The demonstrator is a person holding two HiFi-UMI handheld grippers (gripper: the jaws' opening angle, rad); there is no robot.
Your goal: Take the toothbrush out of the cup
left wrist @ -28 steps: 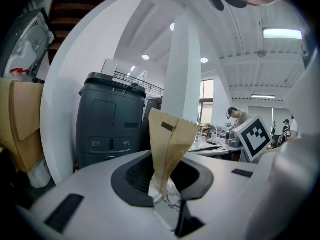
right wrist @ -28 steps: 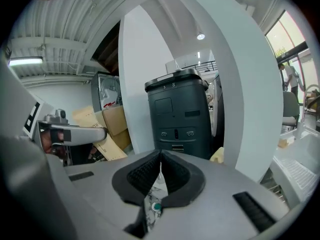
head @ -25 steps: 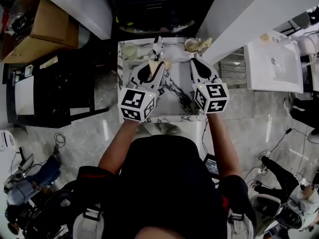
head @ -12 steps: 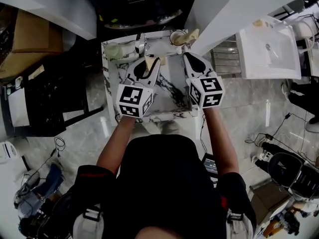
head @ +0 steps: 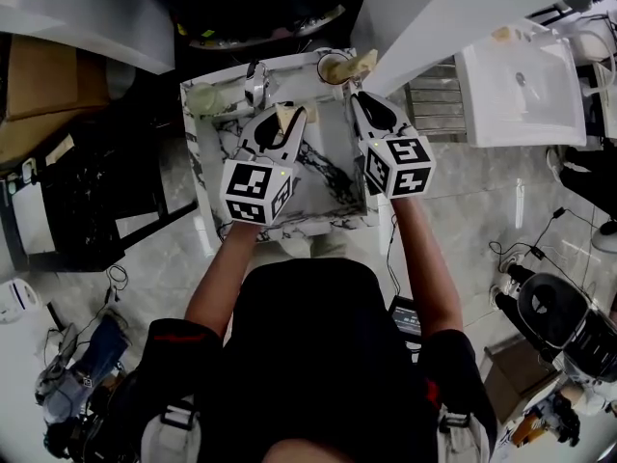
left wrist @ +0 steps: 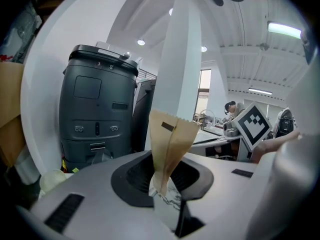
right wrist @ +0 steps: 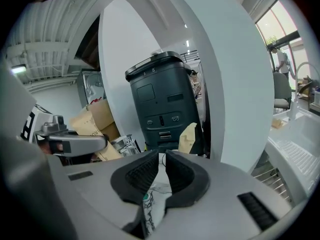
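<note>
Two claws hover over the marble table (head: 333,177). My left claw (head: 286,122) is clamped on a tan paper packet (left wrist: 170,144), standing upright between the jaws, which I judge keeps it clear of the table. My right claw (head: 361,102) is all but closed on nothing, likely kept free for the toothbrush. At the table's far edge stand a shiny cup (head: 255,83) and a round cup (head: 334,67). I can't make out the toothbrush in either.
</note>
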